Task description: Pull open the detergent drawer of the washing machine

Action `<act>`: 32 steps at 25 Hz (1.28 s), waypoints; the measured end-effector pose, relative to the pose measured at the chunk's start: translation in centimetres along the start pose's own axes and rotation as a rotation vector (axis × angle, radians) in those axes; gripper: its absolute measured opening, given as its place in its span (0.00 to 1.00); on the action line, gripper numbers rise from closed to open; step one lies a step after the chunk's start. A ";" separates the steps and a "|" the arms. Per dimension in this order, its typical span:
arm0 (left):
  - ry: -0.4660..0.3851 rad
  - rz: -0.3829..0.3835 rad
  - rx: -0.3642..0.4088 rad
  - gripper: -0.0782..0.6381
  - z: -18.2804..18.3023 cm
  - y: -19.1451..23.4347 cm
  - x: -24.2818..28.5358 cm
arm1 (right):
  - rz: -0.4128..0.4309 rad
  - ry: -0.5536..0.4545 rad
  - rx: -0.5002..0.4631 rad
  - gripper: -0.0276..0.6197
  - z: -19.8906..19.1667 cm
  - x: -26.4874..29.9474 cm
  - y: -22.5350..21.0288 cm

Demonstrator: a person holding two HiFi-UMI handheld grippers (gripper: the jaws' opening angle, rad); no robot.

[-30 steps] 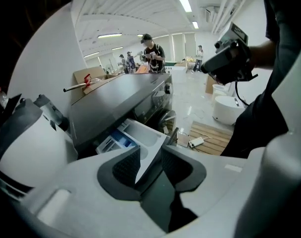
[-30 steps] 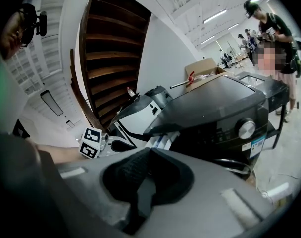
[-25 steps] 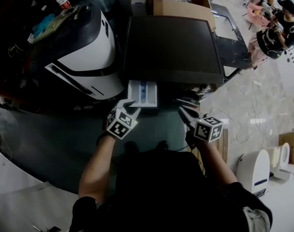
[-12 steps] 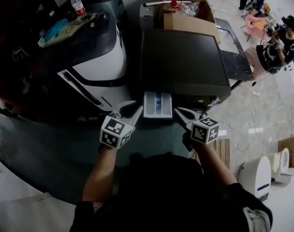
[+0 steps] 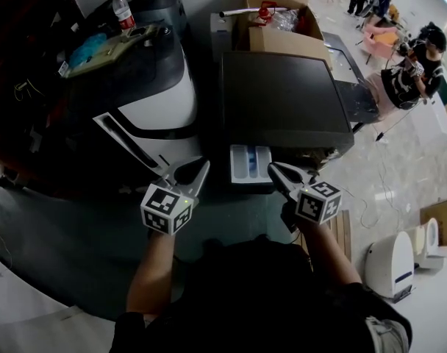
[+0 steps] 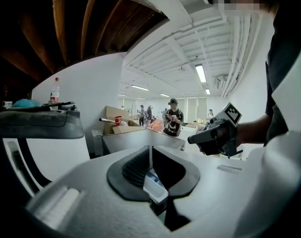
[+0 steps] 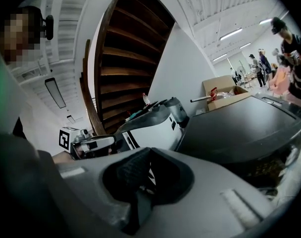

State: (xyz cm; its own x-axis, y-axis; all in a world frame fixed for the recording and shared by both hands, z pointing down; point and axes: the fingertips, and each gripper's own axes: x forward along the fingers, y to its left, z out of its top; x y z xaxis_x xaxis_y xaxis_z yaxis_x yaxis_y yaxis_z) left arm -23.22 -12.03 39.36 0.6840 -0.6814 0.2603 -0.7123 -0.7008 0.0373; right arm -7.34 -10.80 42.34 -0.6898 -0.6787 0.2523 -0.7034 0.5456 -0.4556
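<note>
The white plastic detergent drawer (image 5: 250, 164) with a blue insert in its compartments stands pulled out from the front edge of the dark grey, flat-topped washing machine (image 5: 282, 98). In the head view it juts toward the person, between the two grippers. In the left gripper view a white and blue part of it (image 6: 155, 186) shows just beyond the fingers, with the machine's top (image 6: 140, 139) behind.

The left gripper (image 5: 188, 169) hangs beside the drawer's left side, apart from it. Its fingers (image 6: 133, 165) have just been closing and now stand nearly clenched, with only a thin slit between them and nothing in it. The right gripper (image 5: 277, 170) hangs near the drawer's right corner, its fingers (image 7: 133, 165) pressed together on nothing.

A second ago the left gripper's fingers were at the drawer's front. Since then both grippers have come back from the machine, and the drawer has stayed out.

Left of the washing machine stands a rounded white and black appliance (image 5: 157, 101), with a clear plastic bottle with a red cap (image 5: 121, 9) on the clutter above it. An open brown cardboard box (image 5: 282, 35) sits behind the machine.

The machine's front face is hidden from above, and the person's dark torso fills the bottom of the head view. In the right gripper view the drawer cannot be made out behind the fingers, though the machine's top (image 7: 244, 128) shows.
</note>
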 end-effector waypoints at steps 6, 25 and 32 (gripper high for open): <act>-0.043 -0.033 -0.023 0.12 0.3 1.8 -2.6 | -0.020 -0.030 -0.051 0.05 0.5 1.4 3.5; -0.163 0.136 -0.076 0.12 8.9 0.6 -1.6 | 0.053 -0.199 -0.243 0.05 10.8 -1.7 2.0; -0.184 0.164 -0.077 0.12 10.2 -2.1 0.4 | 0.028 -0.278 -0.358 0.05 13.0 -5.0 2.0</act>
State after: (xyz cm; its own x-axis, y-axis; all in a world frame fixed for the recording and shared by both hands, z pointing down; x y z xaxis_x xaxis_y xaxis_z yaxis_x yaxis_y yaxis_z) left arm -19.84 -12.93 29.58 0.5701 -0.8167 0.0893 -0.8213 -0.5642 0.0840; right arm -3.08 -12.70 29.01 -0.6715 -0.7408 -0.0175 -0.7339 0.6681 -0.1227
